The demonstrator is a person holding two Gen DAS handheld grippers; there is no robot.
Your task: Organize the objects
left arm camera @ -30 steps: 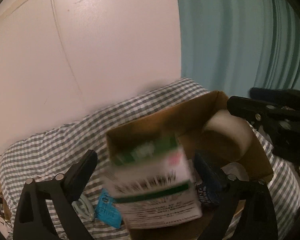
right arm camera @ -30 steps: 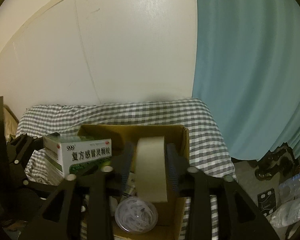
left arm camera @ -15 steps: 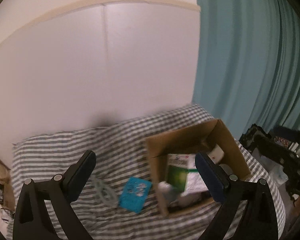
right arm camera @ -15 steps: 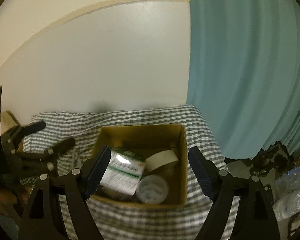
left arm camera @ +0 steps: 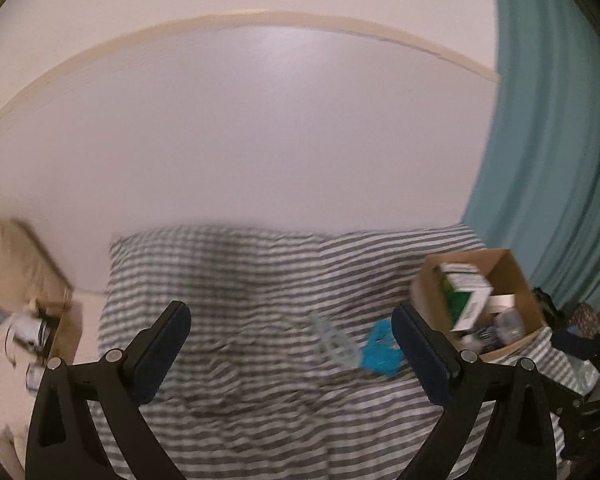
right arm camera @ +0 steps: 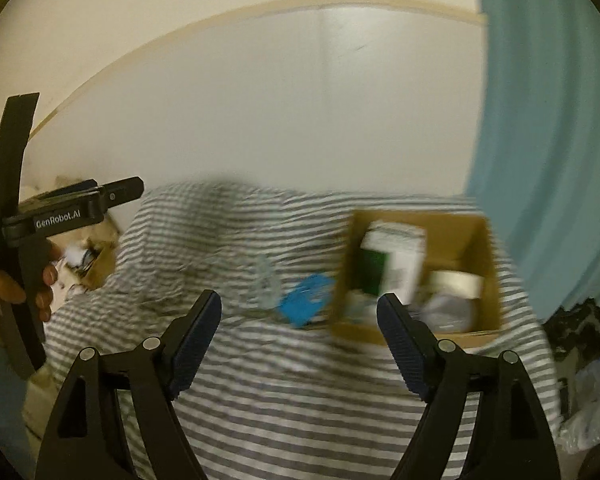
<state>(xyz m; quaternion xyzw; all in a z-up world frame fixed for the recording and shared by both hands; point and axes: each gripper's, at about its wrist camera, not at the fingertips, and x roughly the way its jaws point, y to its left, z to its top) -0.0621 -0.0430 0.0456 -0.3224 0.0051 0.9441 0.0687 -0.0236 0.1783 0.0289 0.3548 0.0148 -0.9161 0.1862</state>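
I see both claws released and empty: left claw (left arm camera: 290, 346), right claw (right arm camera: 300, 330), its jaws having just widened. The box (right arm camera: 470, 232) sits on the bed (right arm camera: 300, 392), holding the carton (right arm camera: 400, 258) and tape (right arm camera: 456, 282). A blue packet (right arm camera: 306, 300) lies just beside it.

Pale wall (left arm camera: 260, 128), teal curtain (left arm camera: 556, 140)
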